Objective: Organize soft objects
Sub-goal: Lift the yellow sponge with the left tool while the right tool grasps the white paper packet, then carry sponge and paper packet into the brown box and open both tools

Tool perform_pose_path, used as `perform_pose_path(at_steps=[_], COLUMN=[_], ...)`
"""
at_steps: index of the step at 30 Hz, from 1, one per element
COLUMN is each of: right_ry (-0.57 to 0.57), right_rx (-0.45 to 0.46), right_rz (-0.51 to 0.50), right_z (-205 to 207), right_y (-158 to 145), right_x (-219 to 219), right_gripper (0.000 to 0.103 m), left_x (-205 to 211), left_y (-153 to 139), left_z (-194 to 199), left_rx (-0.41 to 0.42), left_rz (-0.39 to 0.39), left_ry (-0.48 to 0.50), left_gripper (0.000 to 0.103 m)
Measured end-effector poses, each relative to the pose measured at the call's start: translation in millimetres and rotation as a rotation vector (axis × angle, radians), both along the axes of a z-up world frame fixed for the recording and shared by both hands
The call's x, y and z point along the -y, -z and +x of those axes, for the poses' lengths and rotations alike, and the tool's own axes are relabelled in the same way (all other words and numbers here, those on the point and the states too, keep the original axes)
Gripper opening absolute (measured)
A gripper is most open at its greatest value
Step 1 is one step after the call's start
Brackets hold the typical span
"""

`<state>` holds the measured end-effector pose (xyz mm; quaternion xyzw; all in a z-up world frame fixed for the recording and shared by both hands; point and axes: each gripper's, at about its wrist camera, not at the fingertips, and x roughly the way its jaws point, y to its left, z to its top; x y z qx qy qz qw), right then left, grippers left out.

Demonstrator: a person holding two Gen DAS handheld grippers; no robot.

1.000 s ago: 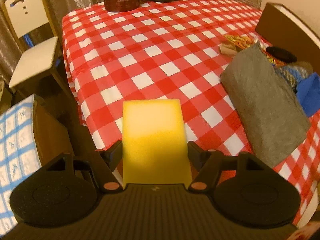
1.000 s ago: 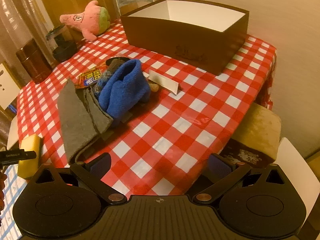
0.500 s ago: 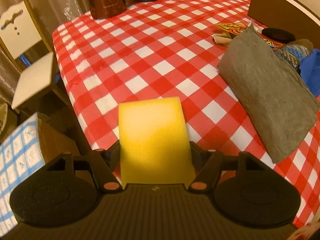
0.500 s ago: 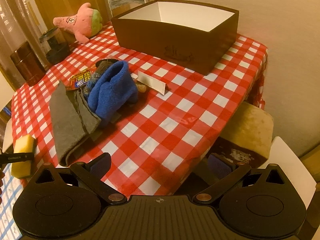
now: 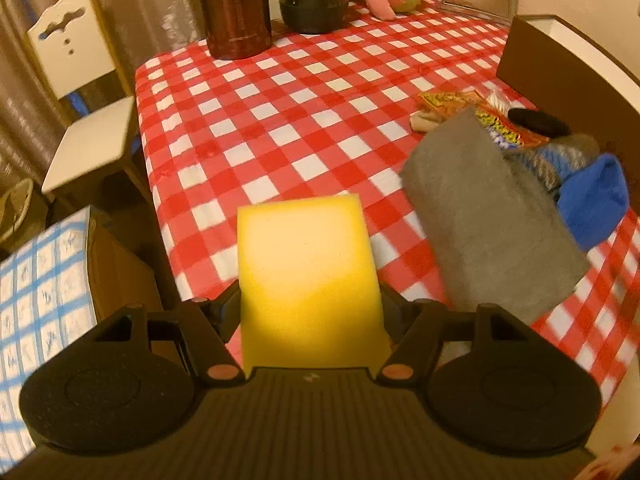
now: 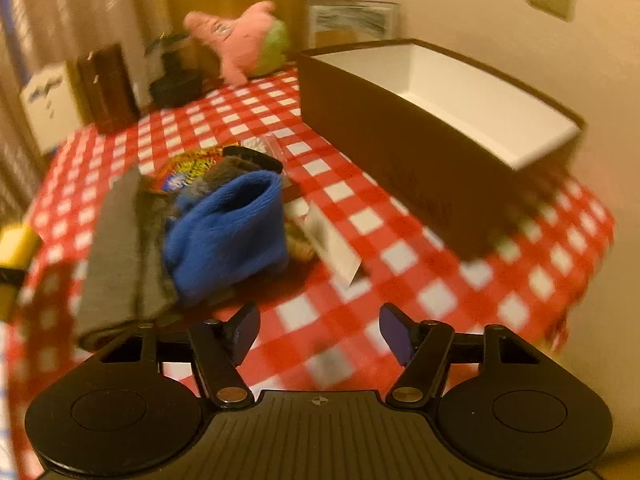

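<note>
One yellow sponge [image 5: 308, 276], one grey felt cloth [image 5: 492, 224], one blue sock [image 6: 230, 236], one pink plush [image 6: 244, 44]. Brown box [image 6: 404, 148] w/ white inside, nothing in it. Left gripper [image 5: 310, 316] clamped on sponge, left of cloth. Right gripper [image 6: 320, 332] wide apart, holding nothing, near sock.

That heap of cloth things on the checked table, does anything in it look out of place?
Yes: a shiny snack packet and a white card lie among the soft things, the blue cloth and grey felt. The brown box beside them shows nothing inside where visible.
</note>
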<state>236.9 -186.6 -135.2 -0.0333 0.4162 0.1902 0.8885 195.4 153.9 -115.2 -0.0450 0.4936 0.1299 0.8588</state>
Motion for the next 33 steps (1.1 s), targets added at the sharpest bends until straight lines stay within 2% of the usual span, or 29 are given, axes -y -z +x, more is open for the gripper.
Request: perform_pose_path(at_steps=[4,9,14,17,18,19,22,23,28,33], right_ry=[-0.125,-0.232,-0.286,-0.315,-0.324,-0.329,-0.339,-0.338,-0.326,-0.307], right_rx=[0.019,-0.022,-0.071,-0.069,-0.072,-0.073,-0.075,-0.069,-0.044,-0.001], right_rz=[-0.046,-0.053,-0.06,-0.05,-0.054,-0.059,-0.054,-0.05,-0.013,0.046], right_z=[32.7,70.0,95.4,100.6,101.9,103.0,105.9,105.6,105.1,106.8], right_y=[15.8,39.1,55.4,57.0,57.6,57.5,56.0,53.7,32.6,-1.3], right_x=[-1.8,-2.6,-4.0,-1.5,-1.2,-1.0,2.4,4.2,15.5,26.9], right_gripper=[0.063,0.061,0.044,0.036,0.03,0.02,0.005,0.003,0.002,0.002], left_x=[21.2,41.0,51.3,56.0,57.7,59.7,66.3,69.0,84.4,108.7], left_y=[-7.2,-11.7,-15.7,-19.4,-20.8,-22.2,-27.0,-29.0,-42.9,-58.9], left_z=[7.6,19.9,27.5,30.7,31.6,33.2,37.5,38.9,50.9,75.8], left_rx=[0.012,0.007,0.001,0.004,0.005,0.007,0.015,0.018,0.046,0.093], left_rz=[-0.024,-0.021,-0.007,0.0,0.003,0.006,0.008,0.009,0.021,0.03], left_ry=[-0.051,-0.109,-0.15,-0.161,-0.162,-0.162,-0.149,-0.141,-0.085,0.007], left_gripper=[0.067,0.067,0.067,0.067,0.067,0.067,0.067,0.067,0.067,0.067])
